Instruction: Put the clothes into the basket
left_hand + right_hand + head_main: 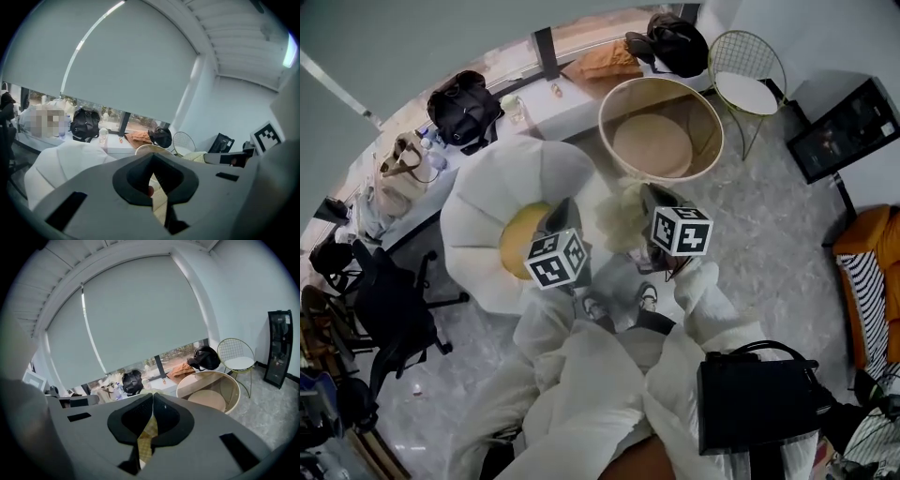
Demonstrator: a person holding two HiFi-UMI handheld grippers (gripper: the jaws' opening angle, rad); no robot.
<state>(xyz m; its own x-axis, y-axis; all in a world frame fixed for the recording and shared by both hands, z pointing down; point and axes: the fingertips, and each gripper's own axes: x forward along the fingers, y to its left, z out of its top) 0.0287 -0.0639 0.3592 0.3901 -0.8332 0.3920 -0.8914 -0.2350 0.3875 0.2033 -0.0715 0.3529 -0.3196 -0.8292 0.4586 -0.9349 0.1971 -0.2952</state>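
Both grippers hold up one pale yellow garment in front of me. My left gripper is shut on it; the cloth shows in the slit between its closed jaws. The garment's checked yellow cloth is also pinched in my right gripper, whose jaws are closed. The round beige basket stands on the floor beyond the garment, with nothing in it, and appears again as basket and basket. Each gripper sees the other: right gripper, left gripper.
A white petal-shaped chair with a yellow cushion is left of the basket. A wire chair stands at its right. Bags and an orange cloth lie on the window ledge. A black handbag hangs at my side.
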